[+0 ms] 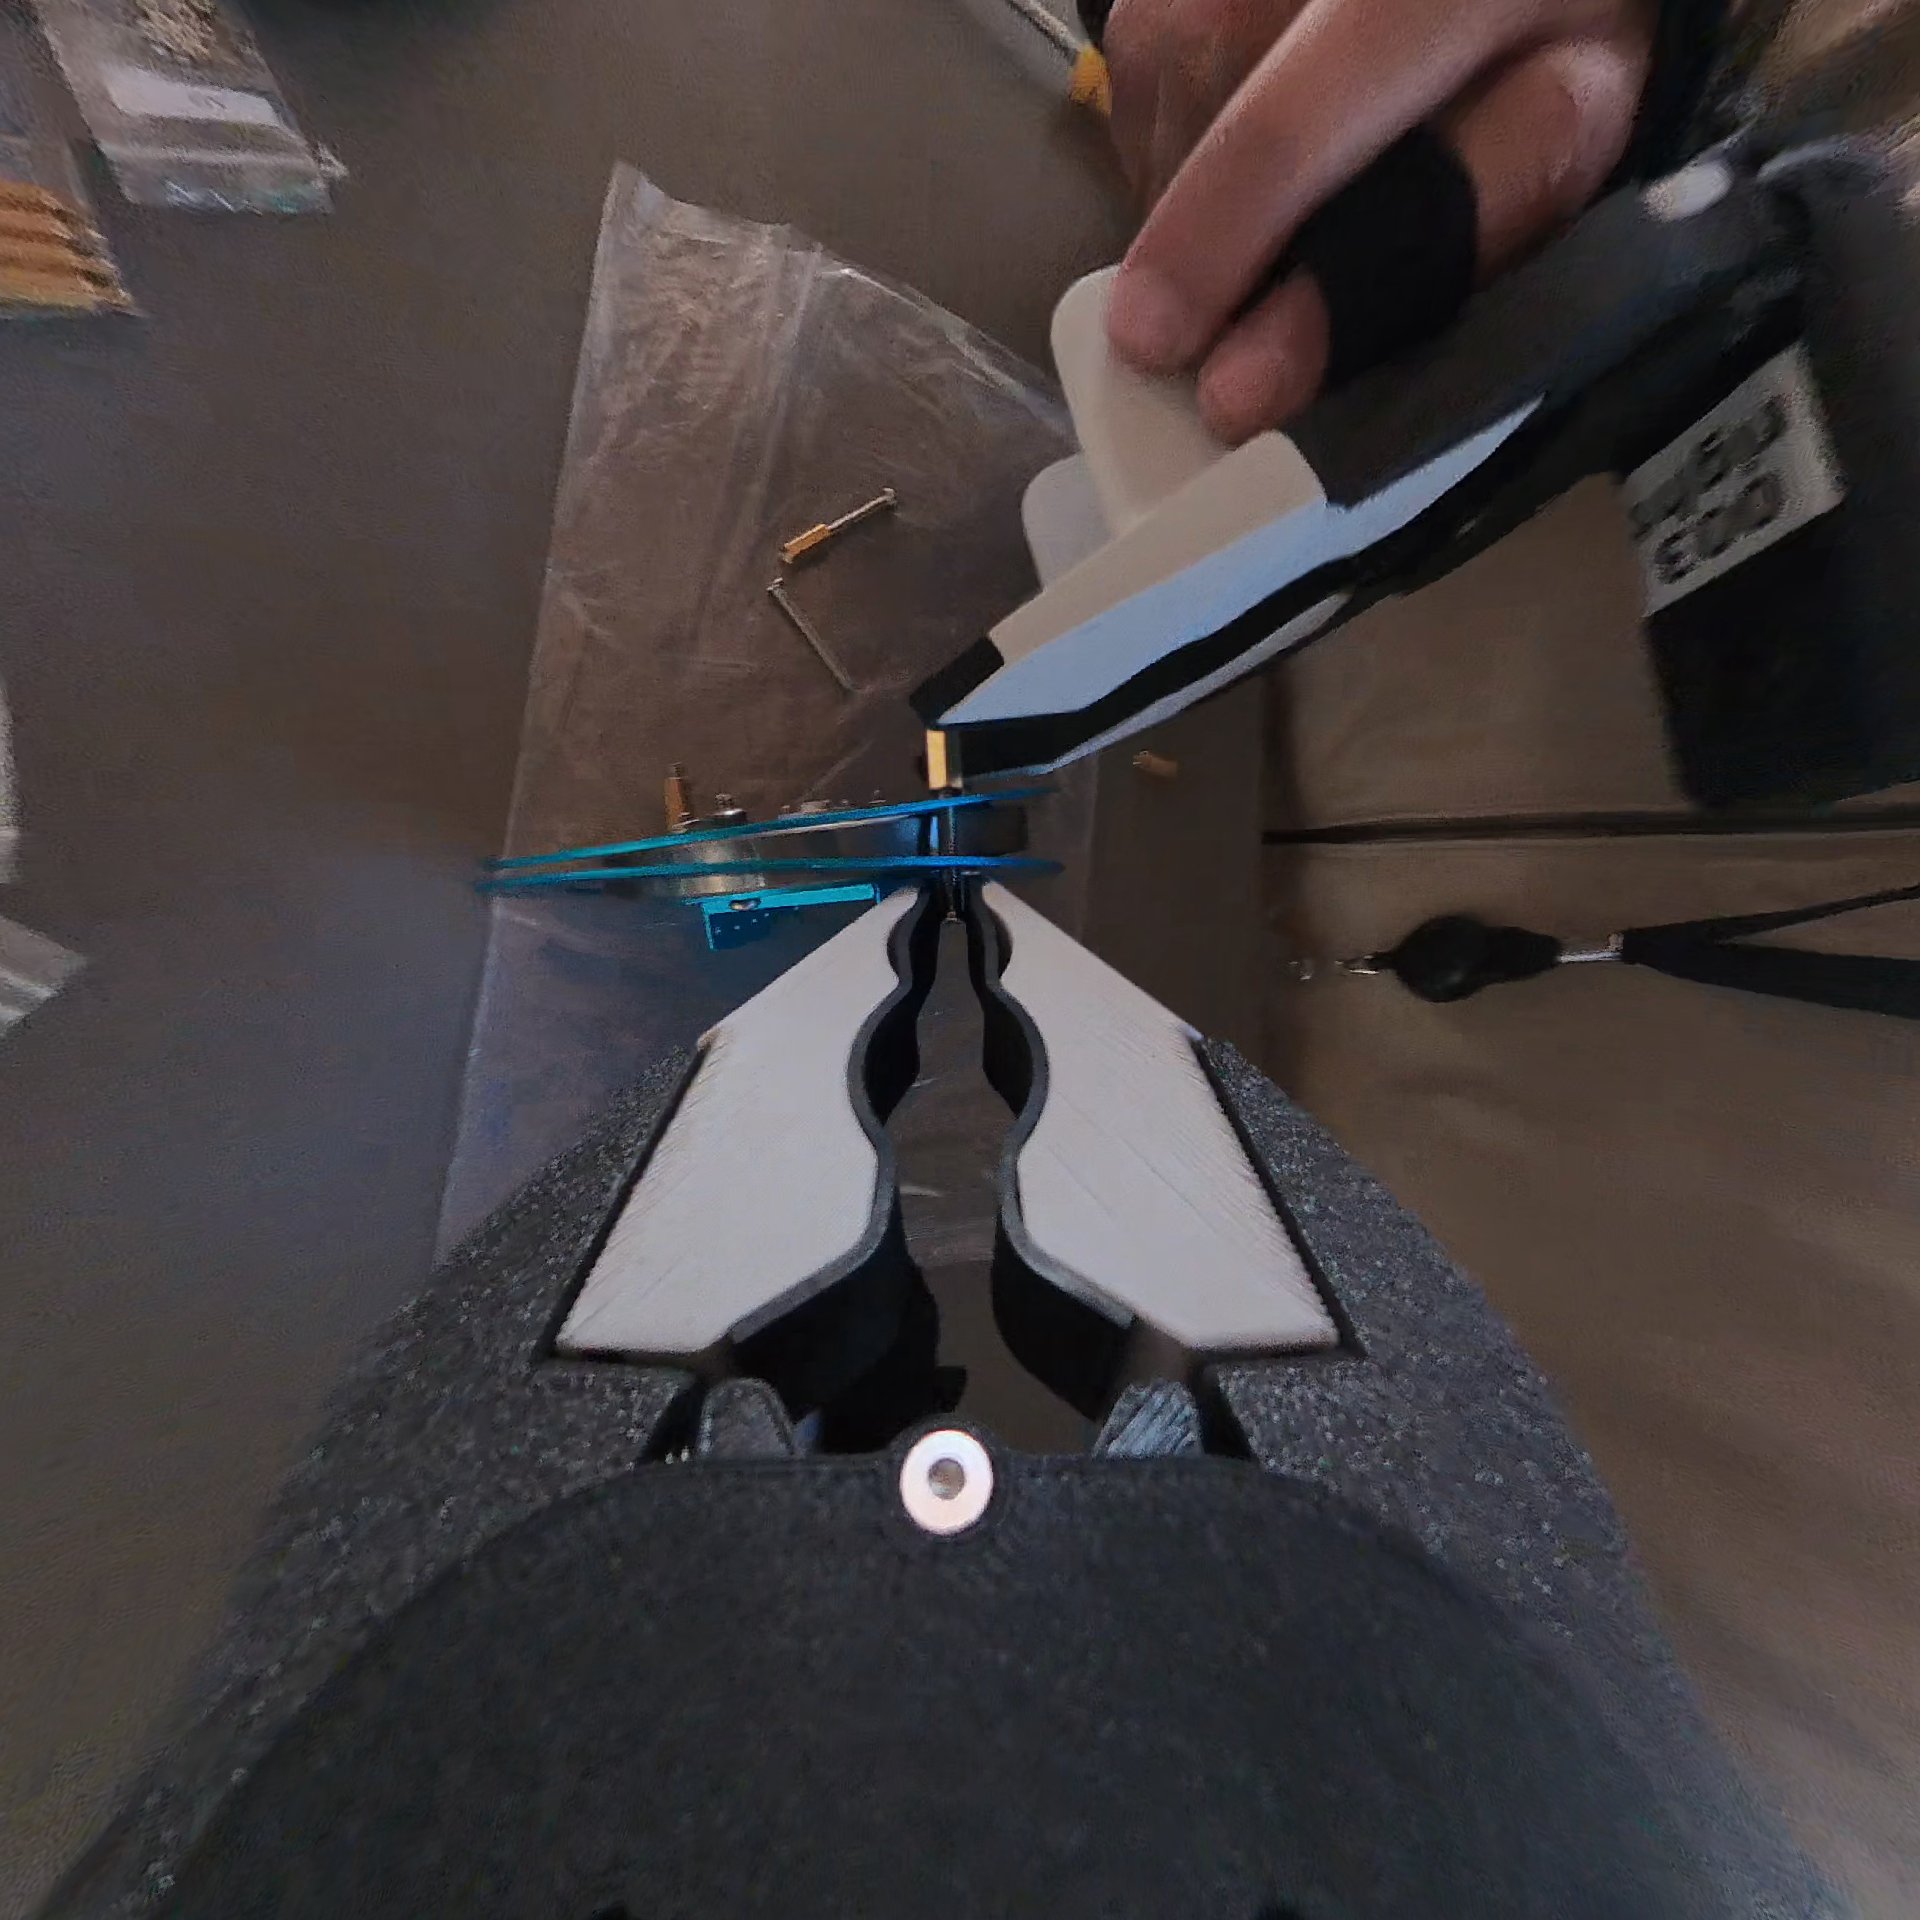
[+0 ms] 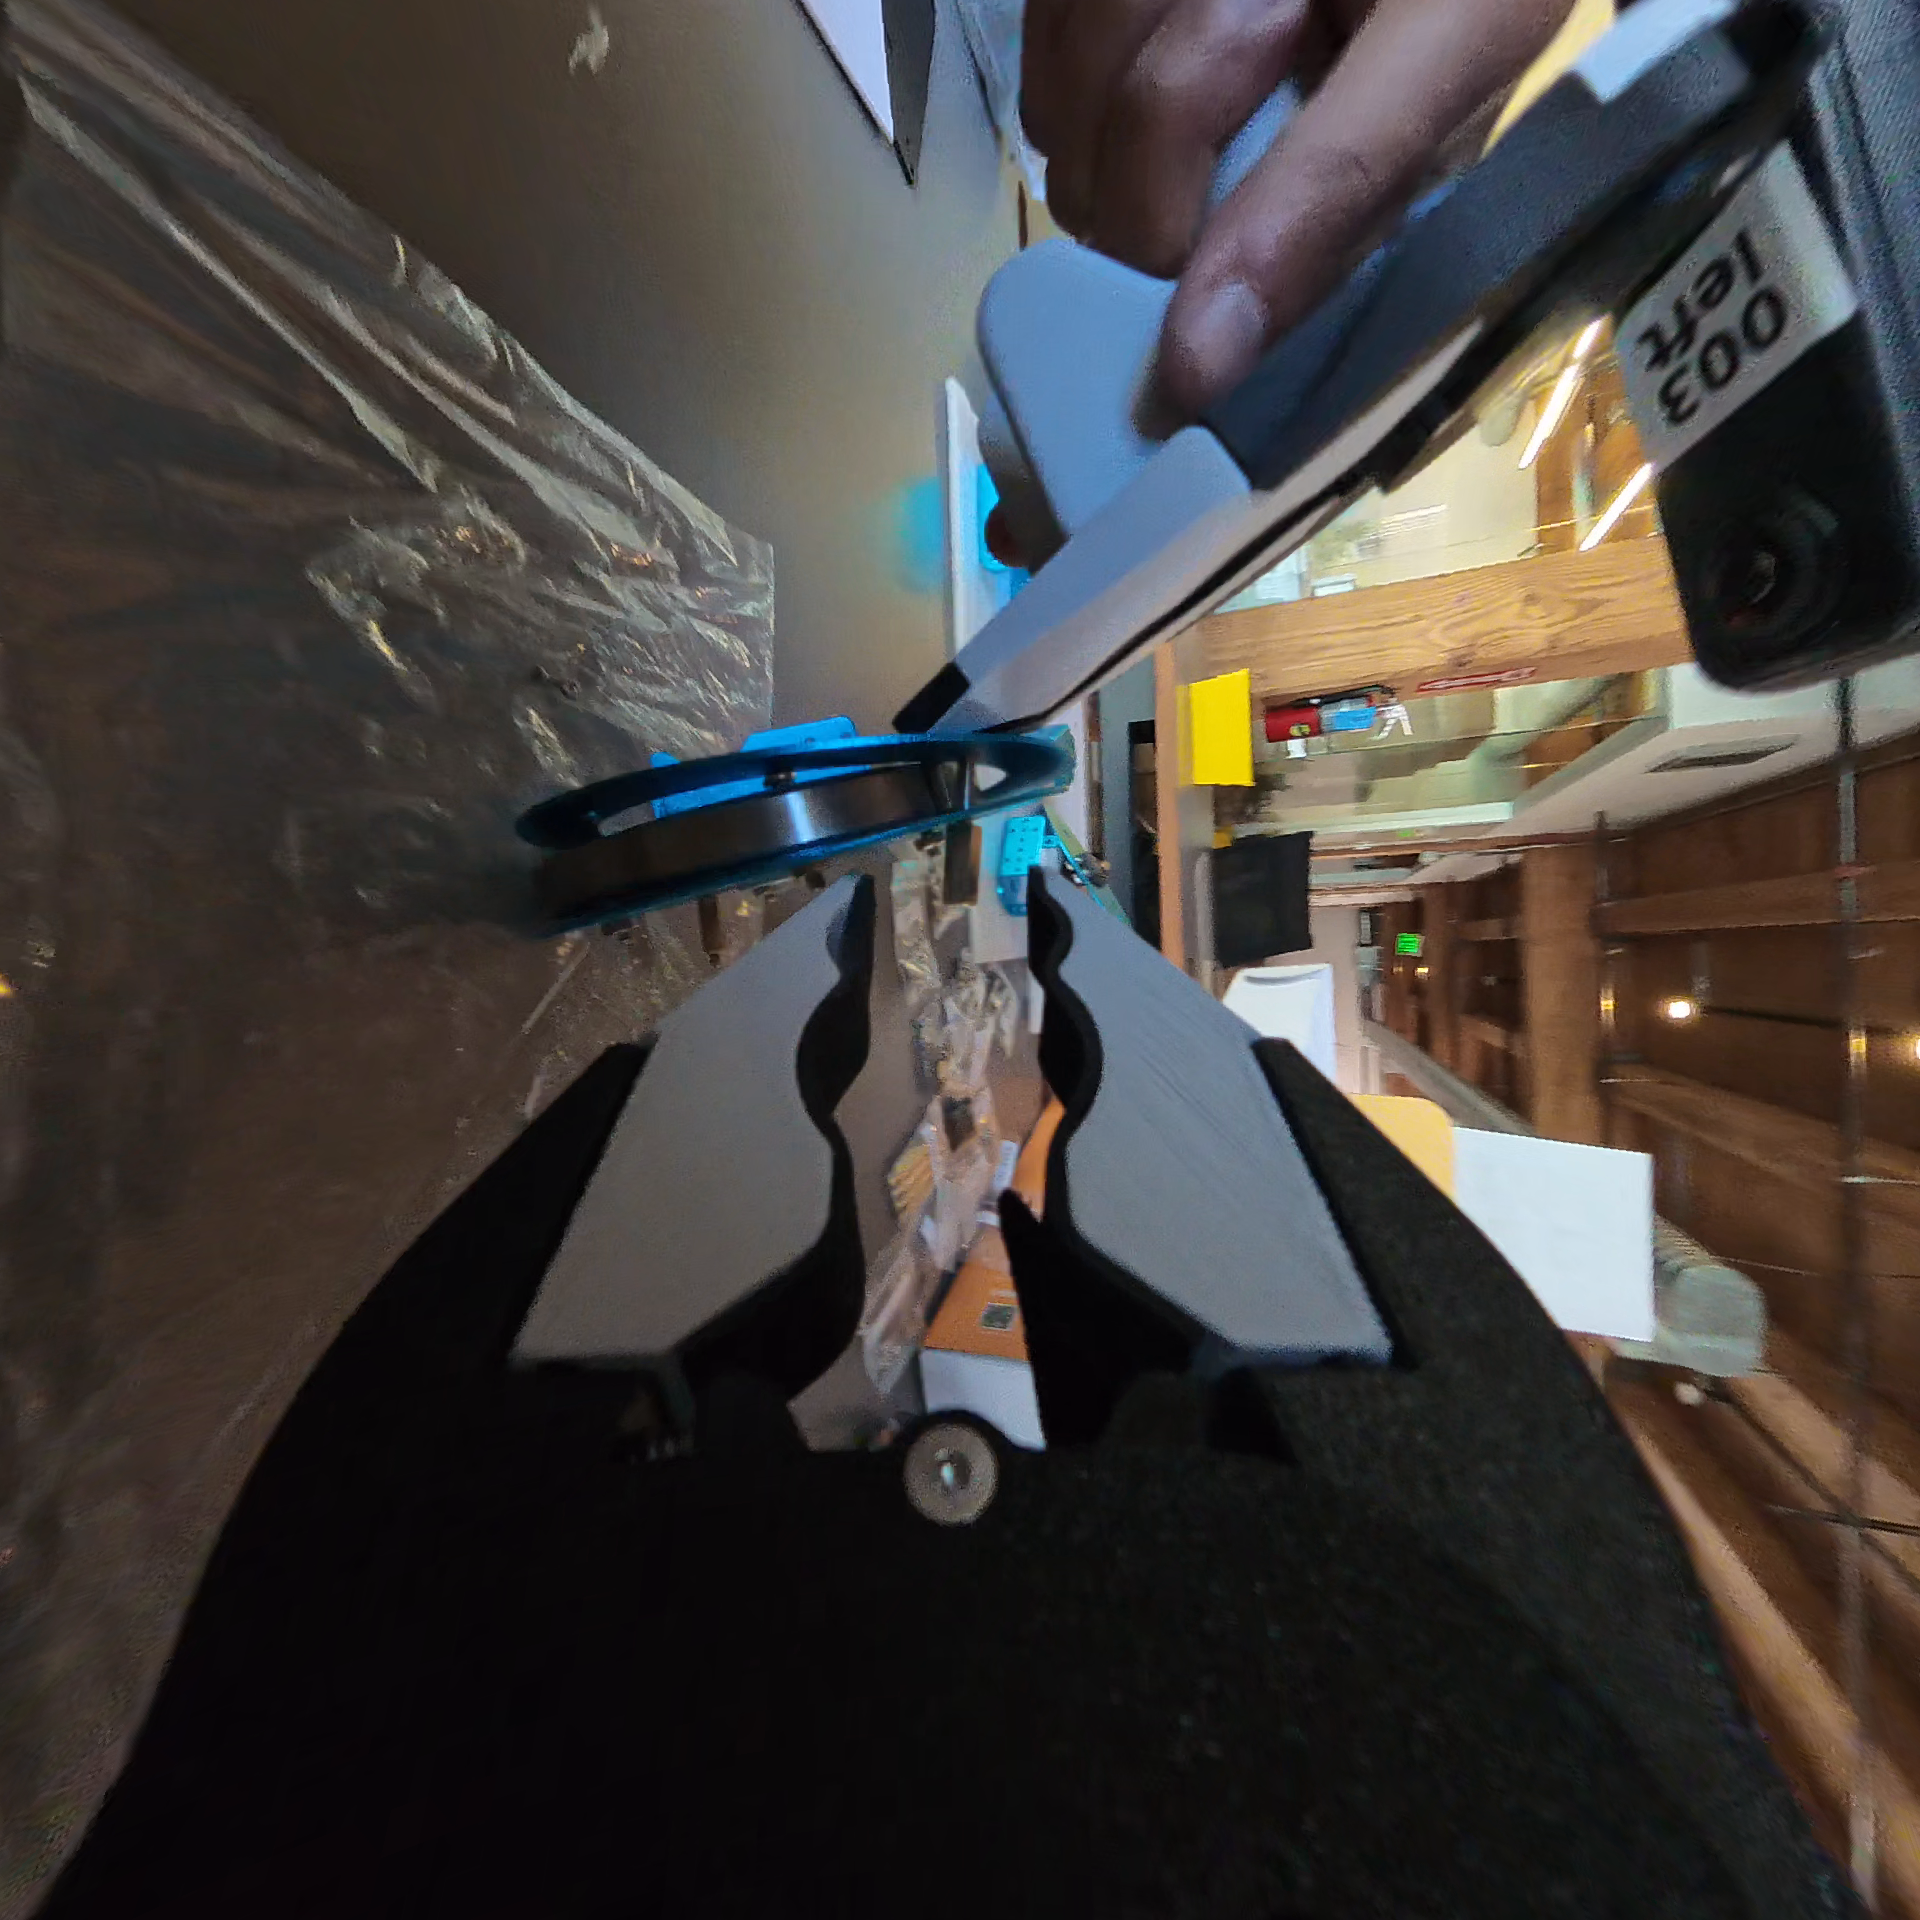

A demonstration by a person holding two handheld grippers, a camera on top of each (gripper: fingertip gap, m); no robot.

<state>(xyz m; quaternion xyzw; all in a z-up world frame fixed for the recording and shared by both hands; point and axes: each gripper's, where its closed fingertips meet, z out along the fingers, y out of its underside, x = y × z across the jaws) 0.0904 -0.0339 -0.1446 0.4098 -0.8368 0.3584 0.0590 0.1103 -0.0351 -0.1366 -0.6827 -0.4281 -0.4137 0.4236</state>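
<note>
The left gripper [image 1: 951,899], with white ribbed fingers and wavy black pads, is pinched closed on the rim of a blue ring assembly [image 1: 769,847]: two thin blue metal rings sandwiching a steel band, held above a crinkled clear plastic sheet [image 1: 727,395]. The right gripper [image 2: 948,894] stands parted, just beside the ring. Loose brass screws [image 1: 836,525] lie farther off on the plastic.

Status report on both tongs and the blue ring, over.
Left tongs pinched on blue ring assembly at its rim. Right tongs open, straddling brass standoff at that rim. Clear plastic bag beneath, loose screws on it.
</note>
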